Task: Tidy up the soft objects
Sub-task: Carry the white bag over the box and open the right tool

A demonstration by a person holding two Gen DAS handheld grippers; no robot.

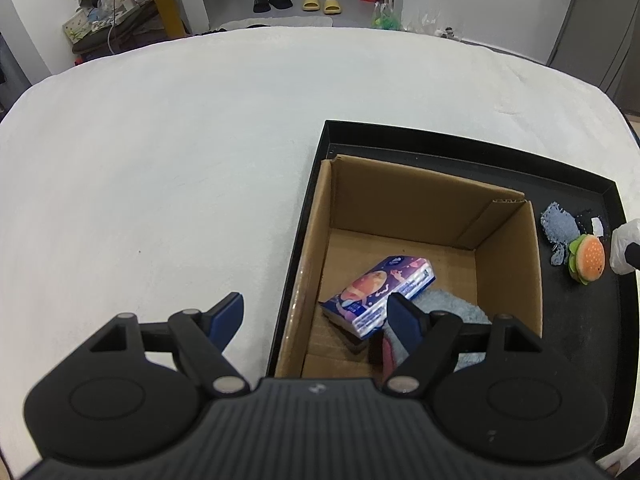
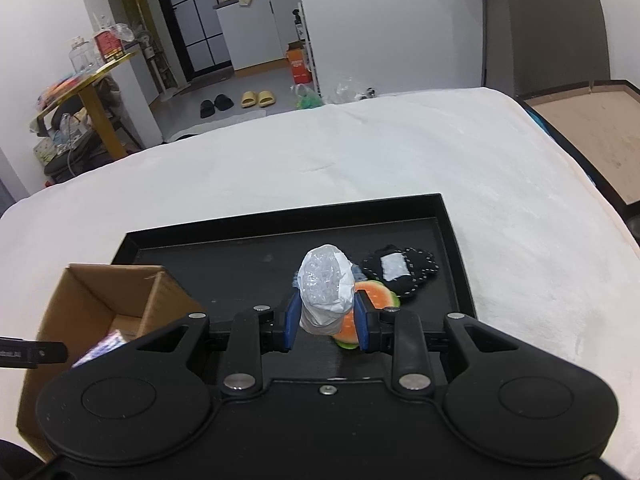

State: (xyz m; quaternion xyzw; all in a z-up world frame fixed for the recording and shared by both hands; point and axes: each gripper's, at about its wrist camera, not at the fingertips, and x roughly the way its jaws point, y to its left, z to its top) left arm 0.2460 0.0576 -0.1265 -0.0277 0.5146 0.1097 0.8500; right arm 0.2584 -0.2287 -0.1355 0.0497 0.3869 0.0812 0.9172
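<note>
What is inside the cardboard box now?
In the cardboard box a blue tissue pack leans on a grey-blue towel. The left gripper covers the near part of the box floor.

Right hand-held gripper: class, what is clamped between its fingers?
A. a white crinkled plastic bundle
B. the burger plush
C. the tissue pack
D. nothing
A: the right hand-held gripper has its blue pads pressed on both sides of the white crinkled plastic bundle, above the burger plush.
</note>
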